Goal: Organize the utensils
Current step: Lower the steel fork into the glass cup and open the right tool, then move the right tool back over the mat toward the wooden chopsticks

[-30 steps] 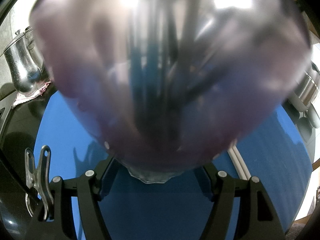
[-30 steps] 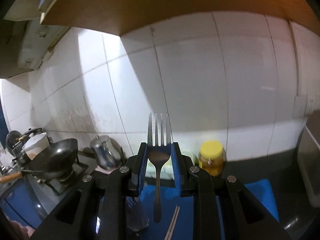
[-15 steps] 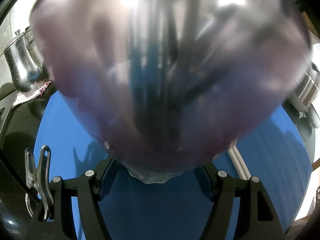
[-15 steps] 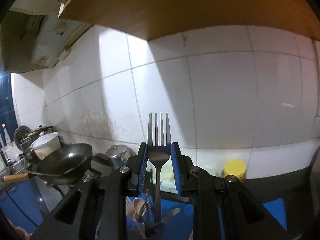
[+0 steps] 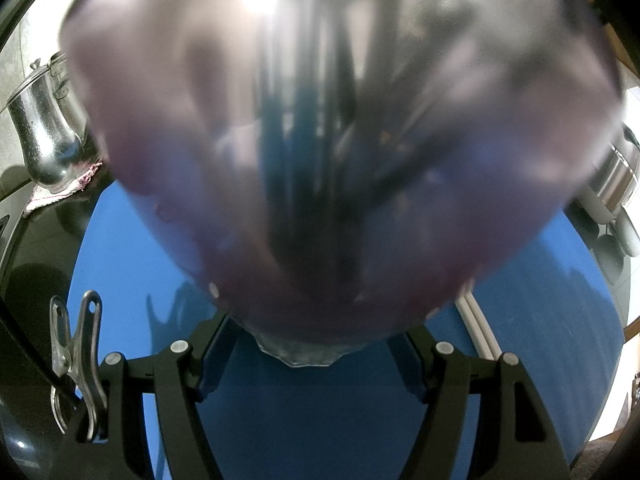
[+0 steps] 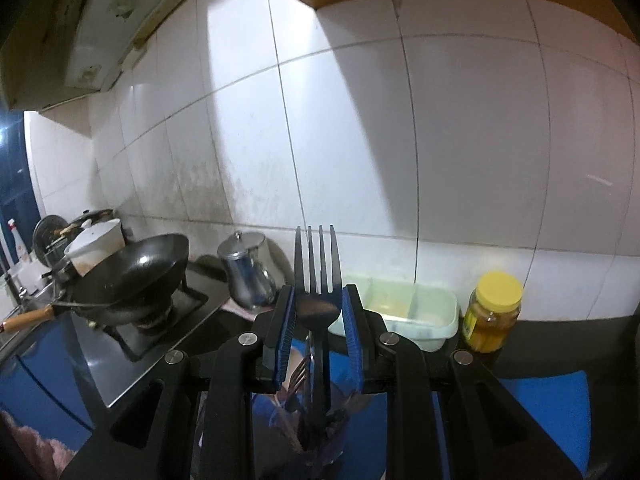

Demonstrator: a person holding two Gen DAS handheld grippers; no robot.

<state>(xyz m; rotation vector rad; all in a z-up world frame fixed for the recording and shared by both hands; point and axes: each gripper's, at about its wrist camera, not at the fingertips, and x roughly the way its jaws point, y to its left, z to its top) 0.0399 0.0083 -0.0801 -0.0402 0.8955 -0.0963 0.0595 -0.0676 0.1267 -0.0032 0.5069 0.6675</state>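
White tiled wall (image 6: 460, 140) lit by slanting light, dark countertop (image 6: 560, 332), stove (image 6: 160, 320) at left.

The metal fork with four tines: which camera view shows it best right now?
The right wrist view. There the metal fork stands tines-up, sharp and centred, clamped between the right tool's blue pads. The left wrist view shows none of it clearly; a blurred translucent purple cup with dark utensil handles inside fills that frame.

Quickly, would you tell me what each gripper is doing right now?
Left gripper: closed on the clear utensil cup.
Right gripper: closed on the fork, tines up.
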